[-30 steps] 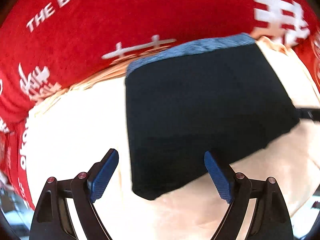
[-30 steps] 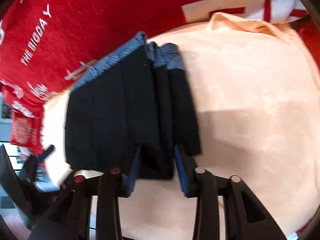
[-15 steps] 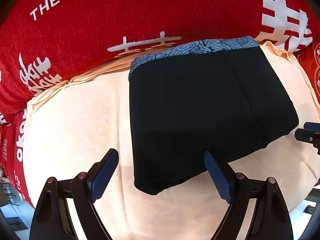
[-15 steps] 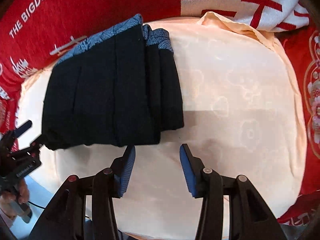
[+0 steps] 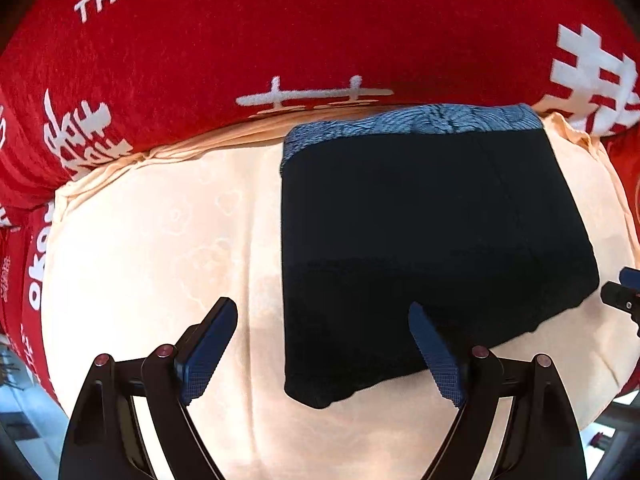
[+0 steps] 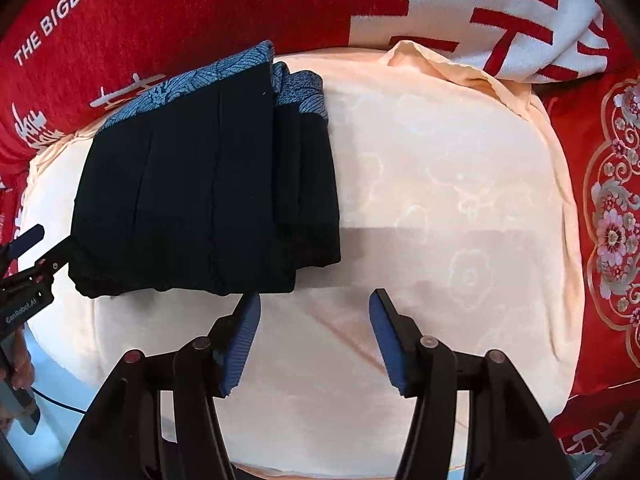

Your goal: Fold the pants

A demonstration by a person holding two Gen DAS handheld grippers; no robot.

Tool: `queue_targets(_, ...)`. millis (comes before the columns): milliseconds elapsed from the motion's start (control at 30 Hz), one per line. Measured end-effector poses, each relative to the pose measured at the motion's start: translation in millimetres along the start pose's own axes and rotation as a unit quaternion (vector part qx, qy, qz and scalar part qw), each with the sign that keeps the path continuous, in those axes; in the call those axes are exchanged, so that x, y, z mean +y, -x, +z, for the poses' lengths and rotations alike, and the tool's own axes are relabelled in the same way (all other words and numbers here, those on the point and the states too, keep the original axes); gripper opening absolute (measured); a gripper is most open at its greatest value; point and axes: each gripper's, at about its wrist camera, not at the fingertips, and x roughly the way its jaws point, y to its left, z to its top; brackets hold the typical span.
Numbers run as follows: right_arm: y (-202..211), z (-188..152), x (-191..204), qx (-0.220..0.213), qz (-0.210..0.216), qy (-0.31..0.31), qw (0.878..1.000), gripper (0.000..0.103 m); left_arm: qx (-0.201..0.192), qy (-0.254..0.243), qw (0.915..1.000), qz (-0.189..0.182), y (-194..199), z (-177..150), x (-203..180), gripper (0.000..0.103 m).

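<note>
The black pants (image 5: 424,240) with a blue patterned waistband (image 5: 412,122) lie folded flat on a peach cloth (image 5: 152,248). My left gripper (image 5: 324,336) is open and empty, held over the folded pants' near left corner. In the right wrist view the pants (image 6: 208,200) lie at the left, with folded layers stacked along their right edge. My right gripper (image 6: 316,320) is open and empty, just off the pants' near right corner. The left gripper (image 6: 28,264) shows at the left edge of that view, and the right gripper's tip (image 5: 624,296) at the right edge of the left wrist view.
A red blanket with white lettering (image 5: 280,32) lies behind the peach cloth. A white and red towel (image 6: 480,12) and a red floral fabric (image 6: 612,220) lie at the right. The peach cloth (image 6: 460,200) stretches right of the pants.
My right gripper let go of the pants' near edge, opened and drew back. The left gripper stayed open and the view pulled back slightly. The pants stay folded.
</note>
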Motion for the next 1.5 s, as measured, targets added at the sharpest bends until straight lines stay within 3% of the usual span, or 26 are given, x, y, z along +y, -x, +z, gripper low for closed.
queue_targets(267,0,9,-4,0.001,-0.015,0.008,1.000,0.064,0.012,0.019,0.9997,0.010,-9,6,17,0.088)
queue_targets(400,0,16,-3,-0.001,-0.018,0.014,1.000,0.074,0.013,0.023,0.9996,0.007,-13,10,23,0.089)
queue_targets(467,-1,19,-3,-0.001,-0.017,0.015,1.000,0.074,0.016,0.026,0.9995,0.004,-16,12,26,0.103)
queue_targets(500,-1,21,-4,-0.002,-0.014,0.015,1.000,0.075,0.013,0.030,0.9995,0.001,-16,13,28,0.103)
queue_targets(667,1,28,-19,-0.018,0.052,-0.013,0.998,0.079,0.030,0.042,0.9981,-0.034,-24,18,34,0.103)
queue_targets(767,1,31,-38,-0.037,0.137,-0.055,0.988,0.082,0.048,0.048,0.9967,-0.044,-35,21,41,0.103)
queue_targets(867,-3,32,-50,-0.037,0.179,-0.082,0.980,0.082,0.052,0.053,0.9961,-0.046,-39,24,46,0.103)
queue_targets(1233,-29,47,-48,-0.003,0.221,-0.088,0.971,0.083,0.060,0.063,0.9944,-0.060,-56,35,53,0.103)
queue_targets(1500,-43,58,-41,0.016,0.219,-0.078,0.972,0.084,0.062,0.069,0.9928,-0.075,-63,40,58,0.103)
